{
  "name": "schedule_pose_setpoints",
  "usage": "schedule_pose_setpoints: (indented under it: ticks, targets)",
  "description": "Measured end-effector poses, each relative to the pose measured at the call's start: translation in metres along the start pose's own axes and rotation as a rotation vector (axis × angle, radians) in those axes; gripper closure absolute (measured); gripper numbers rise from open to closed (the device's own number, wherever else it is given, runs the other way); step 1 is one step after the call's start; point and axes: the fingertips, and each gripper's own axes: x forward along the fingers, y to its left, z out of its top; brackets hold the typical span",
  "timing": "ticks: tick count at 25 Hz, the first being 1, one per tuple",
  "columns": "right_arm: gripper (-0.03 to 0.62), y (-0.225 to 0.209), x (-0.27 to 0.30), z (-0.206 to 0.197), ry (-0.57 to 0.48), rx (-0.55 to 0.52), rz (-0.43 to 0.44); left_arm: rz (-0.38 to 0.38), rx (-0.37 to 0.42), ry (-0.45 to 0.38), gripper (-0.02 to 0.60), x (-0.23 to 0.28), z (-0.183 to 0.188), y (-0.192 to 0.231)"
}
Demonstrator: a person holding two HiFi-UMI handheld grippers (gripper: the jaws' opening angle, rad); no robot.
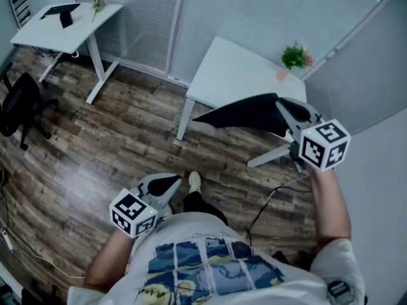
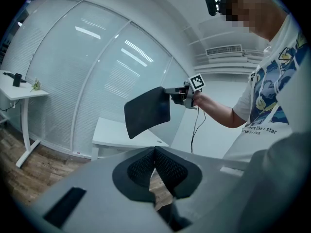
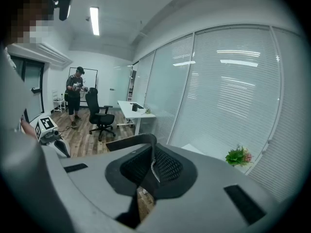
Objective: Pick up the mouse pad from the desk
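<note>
The black mouse pad [image 1: 245, 114] hangs in the air above the white desk [image 1: 235, 68], bent slightly, with my right gripper [image 1: 283, 116] shut on its right edge. In the right gripper view the pad's thin edge [image 3: 131, 142] runs out to the left from between the pads of the right gripper [image 3: 151, 166]. The left gripper view shows the pad [image 2: 147, 111] held up by the right gripper [image 2: 187, 93]. My left gripper [image 1: 166, 186] stays low near my body, its tips [image 2: 154, 166] shut with nothing held.
A small potted plant [image 1: 294, 57] stands at the desk's far right corner. A second white desk [image 1: 63, 27] and a black office chair [image 1: 19, 107] are at the left. A cable [image 1: 267, 202] trails on the wooden floor. A person [image 3: 75, 96] stands far back.
</note>
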Motion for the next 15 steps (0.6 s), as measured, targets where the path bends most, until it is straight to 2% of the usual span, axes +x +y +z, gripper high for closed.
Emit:
schedule_pose_setpoints:
  ticks: [15]
  targets:
    - [0.571, -0.0063, -0.0007, -0.0037, 0.009, 0.0, -0.008, -0.004, 0.0, 0.006, 0.578, 0.003, 0.0005, 0.0002]
